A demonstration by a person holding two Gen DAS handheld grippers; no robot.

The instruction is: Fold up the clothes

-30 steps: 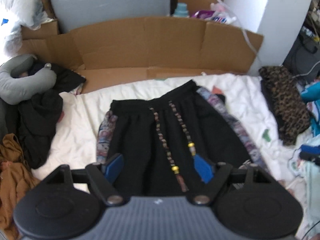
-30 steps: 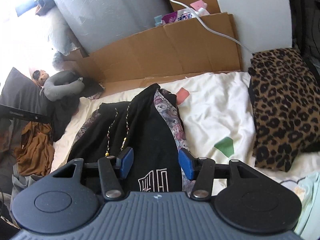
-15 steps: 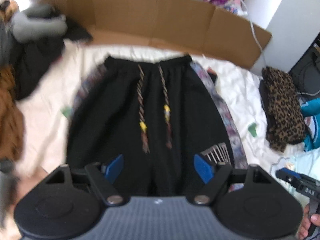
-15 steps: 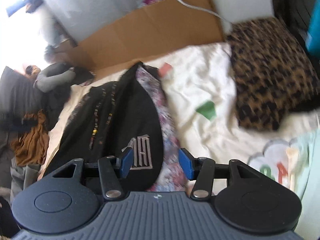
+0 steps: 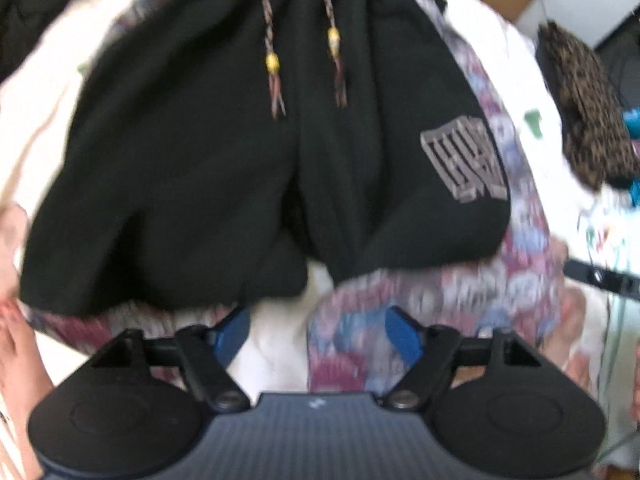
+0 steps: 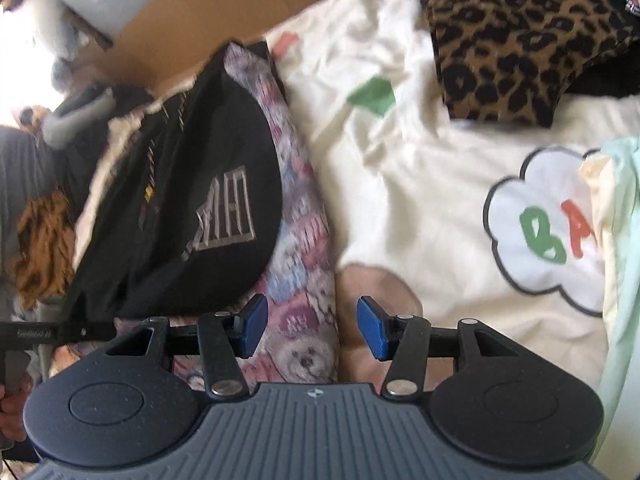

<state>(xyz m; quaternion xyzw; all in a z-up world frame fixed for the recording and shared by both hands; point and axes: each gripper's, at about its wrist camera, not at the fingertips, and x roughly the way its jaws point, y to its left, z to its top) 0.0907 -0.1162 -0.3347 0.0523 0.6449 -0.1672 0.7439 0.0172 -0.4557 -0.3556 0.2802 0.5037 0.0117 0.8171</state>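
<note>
Just above the near hem of the black shorts (image 5: 248,152), we hold the left gripper (image 5: 316,334) with its jaws closing and nothing gripped, over white bedding (image 5: 276,344) and the floral fabric (image 5: 440,292) under the shorts. To the right, our right gripper (image 6: 311,327) hangs unclenched and empty over that fabric's right edge. The shorts lie flat, waistband far; a leopard-print garment (image 6: 516,36) sits far right.

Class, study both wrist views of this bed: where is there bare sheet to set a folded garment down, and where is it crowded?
Free: the white sheet between the patterned garment under the black shorts and the leopard-print cloth, bordered by the cloud print. Crowded: the far side of the shorts, where dark and brown clothes pile up.
</note>
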